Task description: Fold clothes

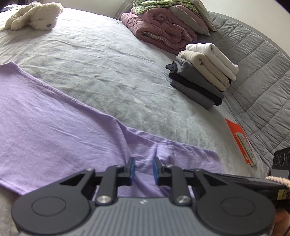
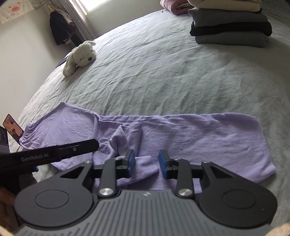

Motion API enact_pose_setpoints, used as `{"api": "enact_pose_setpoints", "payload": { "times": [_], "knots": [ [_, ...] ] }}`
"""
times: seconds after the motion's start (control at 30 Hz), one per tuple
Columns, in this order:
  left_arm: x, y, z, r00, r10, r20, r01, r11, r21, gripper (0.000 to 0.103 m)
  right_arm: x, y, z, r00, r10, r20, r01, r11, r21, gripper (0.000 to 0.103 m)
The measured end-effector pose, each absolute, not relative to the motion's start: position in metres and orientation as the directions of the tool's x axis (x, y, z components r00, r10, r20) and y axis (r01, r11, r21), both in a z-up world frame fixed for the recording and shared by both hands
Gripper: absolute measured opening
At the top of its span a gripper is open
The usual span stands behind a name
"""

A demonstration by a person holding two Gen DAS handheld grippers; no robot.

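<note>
Both claws tip forward and down over the bed (image 1: 108, 72). The left claw (image 1: 143, 163) hangs just above the purple shirt (image 1: 54, 127). Its two blue pads (image 1: 130, 168) stand apart and pinch nothing. A small bump of cloth sits just past its right pad. Most of the shirt lies flat to the left of this claw.

The right claw (image 2: 147, 158) is low over the same shirt. Its pads stand apart too. A loose flap of purple cloth lies between them, up against the left pad, but it is not squeezed. The bunched sleeve (image 2: 125, 138) is just ahead of this claw and a bit left.

From the right claw's side, the left claw reaches in from the left. Its black finger points at the sleeve. White letters on it say "GenRobot.AI".

Far ahead of the left claw and to the right is a stack of folded clothes (image 1: 203, 76). Behind that is a rolled pink blanket (image 1: 159, 30). A white toy dog (image 1: 34, 16) lies far ahead on the left. An orange book (image 1: 239, 139) is off to the right; its print is too small to read.
</note>
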State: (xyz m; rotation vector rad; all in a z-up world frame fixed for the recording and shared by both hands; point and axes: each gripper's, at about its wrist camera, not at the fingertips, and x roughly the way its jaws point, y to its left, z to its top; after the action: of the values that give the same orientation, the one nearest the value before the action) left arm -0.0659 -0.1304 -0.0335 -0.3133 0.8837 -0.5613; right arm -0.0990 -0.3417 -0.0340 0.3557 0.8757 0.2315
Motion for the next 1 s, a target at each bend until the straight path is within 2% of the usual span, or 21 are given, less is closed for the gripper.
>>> {"api": "enact_pose_setpoints", "payload": {
  "times": [0.1,0.23,0.33,0.53,0.77,0.83,0.87,0.97,1.0],
  "knots": [
    [-0.065,-0.137,-0.026,0.497,-0.603,-0.625,0.356,0.798,-0.487,0.031,-0.105,-0.339,-0.033,0.632,0.325,-0.703,-0.058,0.925,0.375,0.003],
    [-0.062,-0.145,-0.02,0.455,-0.651,-0.608,0.388,0.759,-0.522,0.031,-0.123,-0.339,-0.02,0.692,0.294,-0.659,-0.067,0.936,0.346,0.003],
    [-0.06,-0.152,-0.018,0.411,-0.689,-0.597,0.412,0.725,-0.553,0.032,-0.134,-0.335,-0.013,0.704,0.323,-0.633,-0.103,0.928,0.359,0.003],
    [-0.06,-0.167,-0.018,0.391,-0.654,-0.648,0.427,0.752,-0.502,0.039,-0.139,-0.311,-0.02,0.619,0.431,-0.657,-0.194,0.894,0.404,0.003],
    [-0.057,-0.171,-0.028,0.389,-0.603,-0.696,0.417,0.789,-0.451,0.041,-0.139,-0.278,-0.038,0.531,0.467,-0.707,-0.259,0.884,0.39,0.003],
    [-0.056,-0.17,-0.031,0.389,-0.595,-0.703,0.407,0.796,-0.448,0.041,-0.139,-0.275,-0.037,0.521,0.479,-0.706,-0.28,0.878,0.388,0.006],
    [-0.056,-0.169,-0.033,0.389,-0.591,-0.707,0.402,0.799,-0.447,0.041,-0.14,-0.275,-0.035,0.52,0.486,-0.702,-0.291,0.874,0.39,0.014],
    [-0.055,-0.164,-0.035,0.388,-0.596,-0.703,0.395,0.796,-0.458,0.041,-0.145,-0.287,-0.025,0.556,0.494,-0.668,-0.287,0.869,0.403,0.019],
    [-0.055,-0.162,-0.036,0.39,-0.597,-0.701,0.393,0.796,-0.46,0.041,-0.146,-0.292,-0.022,0.572,0.49,-0.658,-0.277,0.87,0.408,0.028]
  ]
}}
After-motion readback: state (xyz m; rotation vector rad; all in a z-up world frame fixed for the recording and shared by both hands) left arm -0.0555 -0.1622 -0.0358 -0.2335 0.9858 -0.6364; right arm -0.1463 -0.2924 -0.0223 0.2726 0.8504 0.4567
